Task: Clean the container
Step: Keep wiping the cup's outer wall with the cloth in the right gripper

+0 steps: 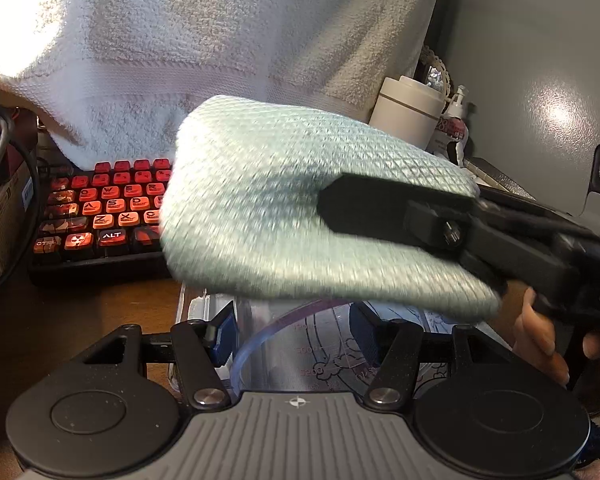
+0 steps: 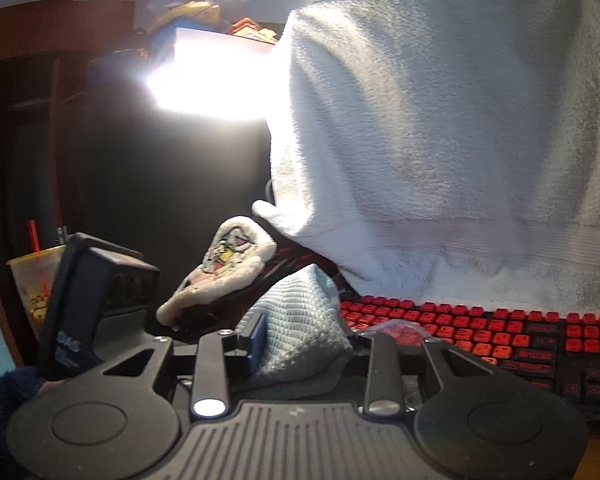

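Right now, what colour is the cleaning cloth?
Pale green cloth, waffle-textured; clearest in the left wrist view.

I've got the container (image 1: 300, 344) between the left gripper's (image 1: 296, 336) fingers, low in the left wrist view. The cloth (image 1: 284, 208) sits above it, clamped in the right gripper (image 1: 340, 208), which reaches in from the right. The keyboard (image 1: 100, 216) lies behind and left of the container, on the desk (image 1: 60, 320). A towel (image 1: 204, 40) hangs behind the keyboard, over its back edge. A jar (image 1: 408, 112) stands right of the towel. In the right wrist view a cup (image 2: 32, 284) stands far left.
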`<state>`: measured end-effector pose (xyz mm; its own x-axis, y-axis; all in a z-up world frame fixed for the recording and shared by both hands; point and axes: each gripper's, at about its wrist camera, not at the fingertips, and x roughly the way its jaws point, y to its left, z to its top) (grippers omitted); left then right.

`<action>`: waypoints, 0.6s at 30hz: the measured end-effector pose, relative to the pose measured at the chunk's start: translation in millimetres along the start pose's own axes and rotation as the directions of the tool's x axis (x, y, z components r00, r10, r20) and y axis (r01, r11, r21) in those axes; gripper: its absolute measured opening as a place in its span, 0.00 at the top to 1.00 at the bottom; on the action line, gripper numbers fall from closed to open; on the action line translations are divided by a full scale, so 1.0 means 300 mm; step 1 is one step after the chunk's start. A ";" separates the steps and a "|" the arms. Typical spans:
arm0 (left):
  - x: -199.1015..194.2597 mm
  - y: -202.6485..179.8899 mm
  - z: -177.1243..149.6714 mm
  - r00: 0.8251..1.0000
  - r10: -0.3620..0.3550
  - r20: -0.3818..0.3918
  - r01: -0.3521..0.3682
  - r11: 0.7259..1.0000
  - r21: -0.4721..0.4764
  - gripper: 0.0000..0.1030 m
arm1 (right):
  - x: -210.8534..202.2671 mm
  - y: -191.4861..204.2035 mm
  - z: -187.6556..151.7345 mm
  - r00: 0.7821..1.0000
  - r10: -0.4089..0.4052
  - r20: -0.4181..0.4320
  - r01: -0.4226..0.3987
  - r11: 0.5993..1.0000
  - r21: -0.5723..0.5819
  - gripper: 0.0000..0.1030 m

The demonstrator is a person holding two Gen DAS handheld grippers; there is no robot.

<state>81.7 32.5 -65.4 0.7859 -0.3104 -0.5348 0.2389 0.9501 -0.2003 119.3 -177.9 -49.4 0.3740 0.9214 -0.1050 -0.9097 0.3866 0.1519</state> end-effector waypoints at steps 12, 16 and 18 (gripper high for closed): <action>0.004 0.000 0.002 1.000 -0.001 0.000 0.001 1.000 -0.002 0.44 | -0.006 -0.024 -0.001 1.000 -0.020 0.010 0.020 0.999 0.031 0.65; 0.006 0.004 0.001 1.000 -0.002 0.001 0.002 1.000 -0.003 0.44 | -0.005 -0.023 0.000 1.000 -0.016 0.007 0.015 0.999 0.032 0.69; 0.007 0.006 0.000 1.000 -0.002 0.001 0.002 1.000 -0.002 0.43 | -0.006 -0.030 0.001 0.999 -0.035 0.007 0.034 0.999 0.038 0.69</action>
<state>83.7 33.7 -66.8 0.7859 -0.3118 -0.5339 0.2389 0.9496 -0.2030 126.8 -182.9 -50.3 0.4066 0.9078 -0.1030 -0.8889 0.4191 0.1851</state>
